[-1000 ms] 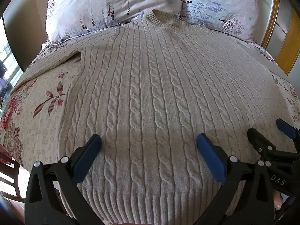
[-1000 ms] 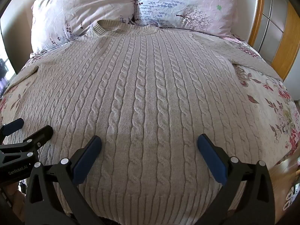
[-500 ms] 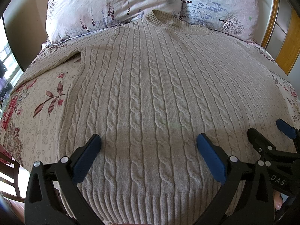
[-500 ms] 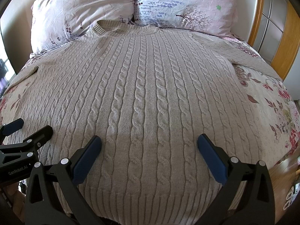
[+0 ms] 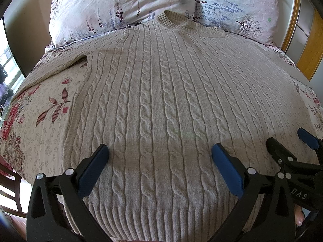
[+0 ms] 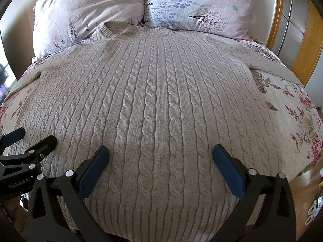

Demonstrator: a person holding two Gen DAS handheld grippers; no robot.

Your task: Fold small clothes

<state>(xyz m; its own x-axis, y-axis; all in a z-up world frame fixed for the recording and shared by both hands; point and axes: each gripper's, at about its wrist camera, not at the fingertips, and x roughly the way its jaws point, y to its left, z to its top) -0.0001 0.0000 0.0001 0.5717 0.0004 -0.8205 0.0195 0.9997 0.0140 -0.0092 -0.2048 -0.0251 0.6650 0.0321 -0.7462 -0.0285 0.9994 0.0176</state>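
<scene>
Nothing moved since before: my left gripper (image 5: 159,167) and right gripper (image 6: 160,167) both wide apart, empty, hovering above sweater (image 5: 161,100) hem, flat on bed (image 5: 36,125).

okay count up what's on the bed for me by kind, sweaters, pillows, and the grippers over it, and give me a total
Sweaters: 1, the beige cable-knit sweater, spread flat.
Pillows: 2, the left pillow and the right pillow, by the sweater's collar.
Grippers: 2, the left gripper and the right gripper, both open over the hem.
Total: 5
</scene>
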